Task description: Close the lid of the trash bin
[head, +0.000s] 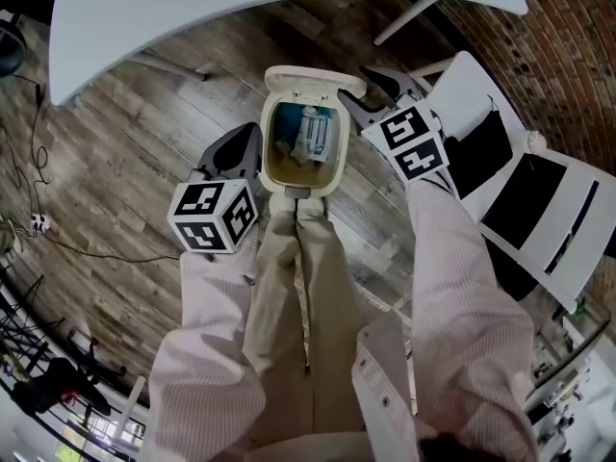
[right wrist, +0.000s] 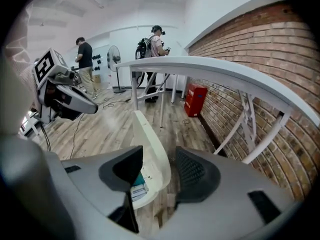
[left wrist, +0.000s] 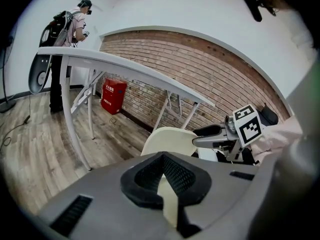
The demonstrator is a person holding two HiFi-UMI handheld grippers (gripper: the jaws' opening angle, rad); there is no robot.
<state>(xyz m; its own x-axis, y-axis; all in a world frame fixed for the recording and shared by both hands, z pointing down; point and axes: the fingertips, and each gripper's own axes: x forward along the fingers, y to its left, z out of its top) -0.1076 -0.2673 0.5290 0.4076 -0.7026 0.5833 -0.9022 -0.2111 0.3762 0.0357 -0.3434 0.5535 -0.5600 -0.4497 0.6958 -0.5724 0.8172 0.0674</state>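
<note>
A cream trash bin (head: 279,166) stands on the wooden floor, just past the person's leg. Its lid (head: 313,82) is raised upright at the far side, and inside lies trash (head: 313,135). My right gripper (head: 364,92) is open at the lid's right edge. In the right gripper view the lid (right wrist: 147,141) stands between the parted jaws of the right gripper (right wrist: 157,171). My left gripper (head: 245,150) hangs beside the bin's left wall. In the left gripper view the left gripper (left wrist: 162,156) has its pads meeting at the tips, and the lid (left wrist: 170,138) rises beyond them.
A white table (head: 241,8) overhangs the floor behind the bin. A white folding chair (head: 539,195) stands at the right by the brick wall (head: 577,27). Cables (head: 38,162) trail on the left floor. A red box (left wrist: 114,95) sits by the wall; people (right wrist: 155,49) stand far off.
</note>
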